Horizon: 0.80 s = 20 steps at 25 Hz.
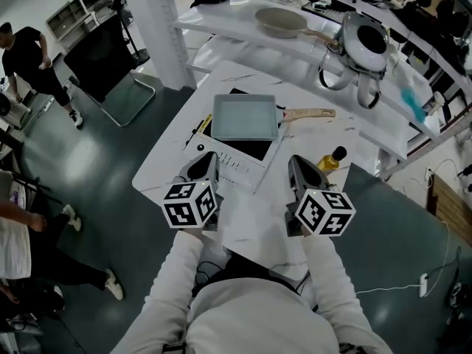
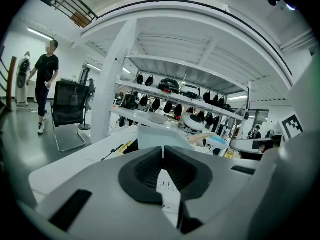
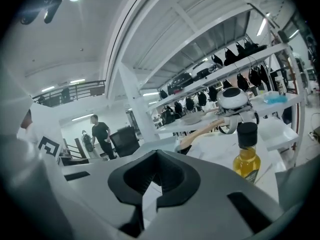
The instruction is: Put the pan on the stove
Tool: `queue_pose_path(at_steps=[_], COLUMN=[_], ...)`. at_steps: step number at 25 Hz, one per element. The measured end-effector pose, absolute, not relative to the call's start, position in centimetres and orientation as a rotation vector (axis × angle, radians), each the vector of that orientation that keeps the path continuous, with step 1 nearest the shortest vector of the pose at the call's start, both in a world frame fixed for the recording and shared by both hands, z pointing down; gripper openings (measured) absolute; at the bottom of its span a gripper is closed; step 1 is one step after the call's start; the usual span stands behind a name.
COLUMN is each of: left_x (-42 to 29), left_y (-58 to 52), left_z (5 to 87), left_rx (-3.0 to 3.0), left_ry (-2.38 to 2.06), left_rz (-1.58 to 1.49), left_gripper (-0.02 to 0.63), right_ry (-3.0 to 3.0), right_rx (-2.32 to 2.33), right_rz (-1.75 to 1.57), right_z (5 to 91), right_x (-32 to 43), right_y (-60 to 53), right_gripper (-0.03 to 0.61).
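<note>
The left gripper (image 1: 206,164) and the right gripper (image 1: 299,166) both have their jaws pressed together at the tips with nothing between them. They hang side by side over the near part of the white table (image 1: 167,161), apart from each other, and both point at the stove (image 1: 248,150). Their marker cubes and the person's sleeves cover the table's near edge, so its limit on that side cannot be made out. The square pan (image 1: 245,116) sits on the stove's black top. Its wooden handle (image 1: 310,113) reaches out to the right, past the stove's edge and over bare table. The stove's pale control strip (image 1: 236,169) lies between the pan and the gripper tips, which do not touch it. Just right of the right gripper stands a bottle of yellow oil (image 1: 332,158) with a black cap, close to the table's right edge. Bare tabletop lies between the two grippers and left of the stove, apart from a small yellow-and-black object (image 1: 200,128) too small to identify. Beyond the table runs a shelf (image 1: 243,17) holding a round pan (image 1: 280,21) and a white rounded device (image 1: 365,40). A folding chair (image 1: 110,59) and people (image 1: 29,54) occupy the floor to the left.
</note>
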<state>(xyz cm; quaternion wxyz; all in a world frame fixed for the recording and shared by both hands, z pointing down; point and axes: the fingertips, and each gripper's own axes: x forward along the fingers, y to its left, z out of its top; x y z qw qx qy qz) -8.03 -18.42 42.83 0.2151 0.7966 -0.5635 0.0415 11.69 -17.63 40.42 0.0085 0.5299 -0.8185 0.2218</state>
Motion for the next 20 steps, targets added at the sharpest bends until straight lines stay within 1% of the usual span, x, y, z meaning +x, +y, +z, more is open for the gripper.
queue_pose_path(at_steps=[20], left_x=[-6.0], left_y=[-16.4], left_z=[41.9], left_rx=[2.262], left_ry=[-1.588], left_rz=[0.159], left_gripper=[0.029], right_ry=[-2.529], right_rx=[1.65], right_rz=[0.534], right_z=[41.1], right_x=[12.8], right_y=[-15.6], right_gripper=[0.026])
